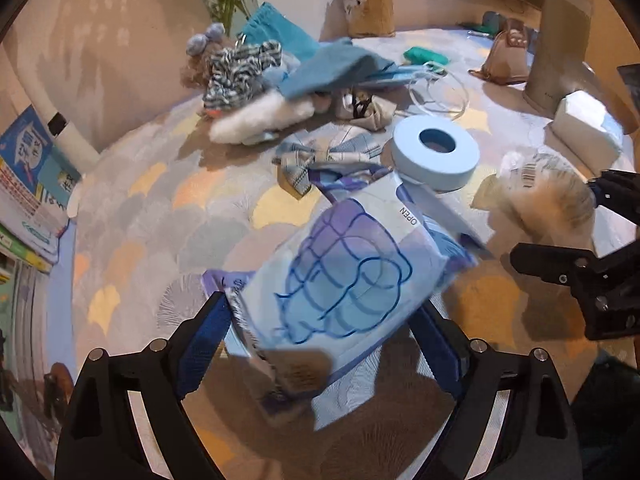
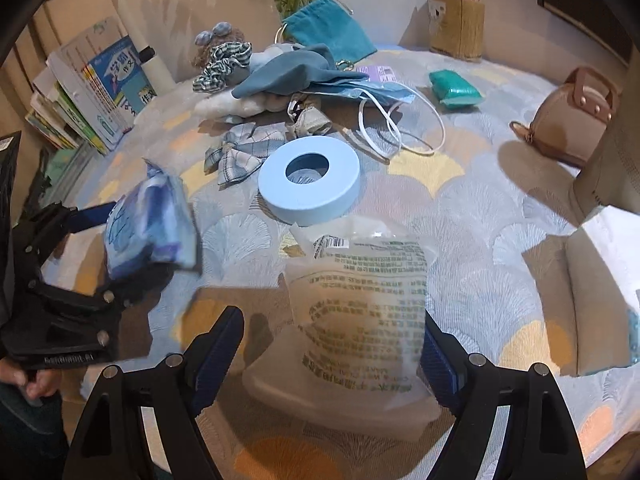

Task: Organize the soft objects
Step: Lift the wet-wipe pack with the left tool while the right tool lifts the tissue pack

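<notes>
A blue printed tissue pack (image 1: 340, 276) hangs tilted and blurred between the fingers of my left gripper (image 1: 324, 308), just above the patterned tablecloth (image 1: 168, 216). The pads stand wide and do not press on it. From the right wrist view the same pack (image 2: 148, 232) sits between the left gripper's (image 2: 116, 256) spread fingers. A clear plastic bag with printed text (image 2: 360, 304) lies on the cloth between the fingers of my right gripper (image 2: 332, 320), which is open. Its left pad is well clear of the bag, and its right pad is at the bag's edge.
A light blue tape roll (image 2: 308, 180) lies just beyond both packs, with a plaid bow (image 2: 240, 152) beside it. Behind are a heap of cloths and face masks (image 2: 292, 76), a teal pouch (image 2: 328, 32), a green sponge (image 2: 454, 90), a pen holder (image 2: 456, 28), a brown mini bag (image 2: 572, 120) and books (image 2: 100, 88).
</notes>
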A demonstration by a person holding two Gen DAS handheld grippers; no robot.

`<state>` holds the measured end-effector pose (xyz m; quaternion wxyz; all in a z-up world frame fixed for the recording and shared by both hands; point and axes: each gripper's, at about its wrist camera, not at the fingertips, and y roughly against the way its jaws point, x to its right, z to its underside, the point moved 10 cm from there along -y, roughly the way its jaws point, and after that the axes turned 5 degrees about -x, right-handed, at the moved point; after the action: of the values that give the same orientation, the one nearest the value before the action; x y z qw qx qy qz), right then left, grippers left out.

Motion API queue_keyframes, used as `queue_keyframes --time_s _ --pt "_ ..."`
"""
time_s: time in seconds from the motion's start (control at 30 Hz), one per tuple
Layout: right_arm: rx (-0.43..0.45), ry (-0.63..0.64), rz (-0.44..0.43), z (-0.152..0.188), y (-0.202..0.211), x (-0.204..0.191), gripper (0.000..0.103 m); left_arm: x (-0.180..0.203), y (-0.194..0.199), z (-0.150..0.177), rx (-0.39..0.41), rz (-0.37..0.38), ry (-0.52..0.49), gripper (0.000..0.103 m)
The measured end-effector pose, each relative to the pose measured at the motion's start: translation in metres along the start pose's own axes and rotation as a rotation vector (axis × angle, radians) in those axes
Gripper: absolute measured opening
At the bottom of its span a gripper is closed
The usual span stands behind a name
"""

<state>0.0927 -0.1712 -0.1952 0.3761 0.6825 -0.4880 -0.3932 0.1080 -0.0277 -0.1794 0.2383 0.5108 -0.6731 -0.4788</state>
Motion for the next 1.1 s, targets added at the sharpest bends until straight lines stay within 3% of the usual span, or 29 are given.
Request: queue_keyframes --time_s 0.07,0.13,0.23,0.33,0.5,0.8,1.1 --pt "0.013 0.004 0.017 -0.001 -0.001 0.0 0.079 -0.001 -0.003 -0.001 -0.002 -0.011 0.017 0.085" --pt "0.029 0.019 0.059 -0.002 0.0 0.003 0.061 -0.002 -0.001 -0.003 0.011 -0.011 0.038 0.073" --pt "0.044 0.037 0.066 -0.004 0.001 0.002 0.053 -0.005 0.004 -0.005 0.02 -0.004 0.098 0.063" --pt "0.054 0.008 0.056 -0.005 0.003 0.007 0.048 -0.005 0.014 -0.005 0.047 -0.014 0.138 0.061" --pt "0.06 -0.054 -0.015 -0.006 0.011 0.009 0.048 0.002 0.053 -0.012 0.121 -0.006 0.168 0.057" --pt "0.199 -0.075 -0.017 -0.017 0.063 0.008 0.046 0.031 0.126 -0.03 0.283 -0.013 0.124 0.057" --pt "0.305 -0.095 -0.011 -0.018 0.114 0.019 0.046 0.054 0.162 -0.043 0.376 -0.001 0.097 0.057"
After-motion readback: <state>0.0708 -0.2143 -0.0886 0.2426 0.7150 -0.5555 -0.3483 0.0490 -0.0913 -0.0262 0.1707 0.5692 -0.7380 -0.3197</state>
